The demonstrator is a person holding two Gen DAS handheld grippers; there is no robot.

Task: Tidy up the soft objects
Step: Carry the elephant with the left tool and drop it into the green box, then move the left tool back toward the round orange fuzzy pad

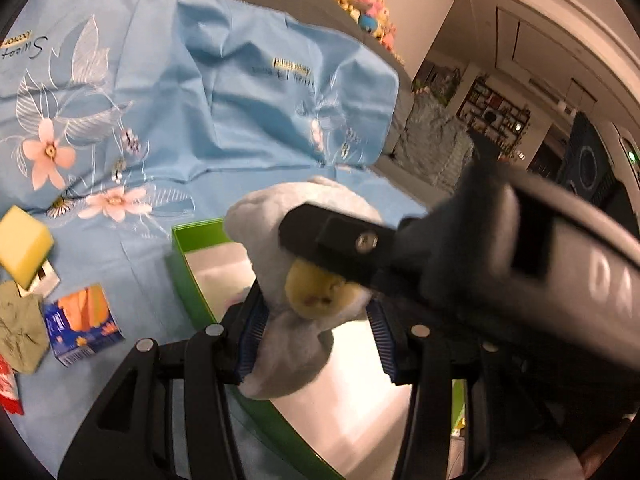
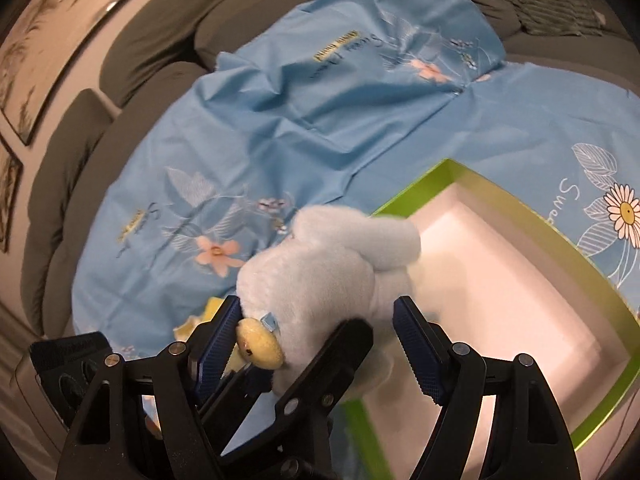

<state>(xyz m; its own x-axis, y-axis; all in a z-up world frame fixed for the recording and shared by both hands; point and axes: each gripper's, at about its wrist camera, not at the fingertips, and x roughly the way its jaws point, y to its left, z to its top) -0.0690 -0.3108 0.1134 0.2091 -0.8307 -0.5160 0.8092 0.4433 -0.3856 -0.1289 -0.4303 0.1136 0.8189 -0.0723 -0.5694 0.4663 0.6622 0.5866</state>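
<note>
A white plush duck (image 1: 280,224) with a yellow beak hangs above the near corner of a green box (image 1: 182,268) with a white inside. My left gripper (image 1: 316,332) is shut on the duck's lower body, a blue pad on each side. From the right, a finger (image 1: 332,236) of my right gripper lies across the duck's head. In the right wrist view my right gripper (image 2: 316,328) is shut on the duck (image 2: 320,256), one pad at the beak and one on the body, over the box's (image 2: 580,260) left edge. The left gripper's finger (image 2: 340,352) reaches in from below.
A blue flowered sheet (image 1: 200,112) covers a grey sofa (image 2: 140,40). Left of the box lie a yellow sponge (image 1: 22,248), a blue and orange carton (image 1: 84,324), a crumpled grey-green cloth (image 1: 20,332) and a red packet (image 1: 8,392). More plush toys (image 1: 360,4) sit far back.
</note>
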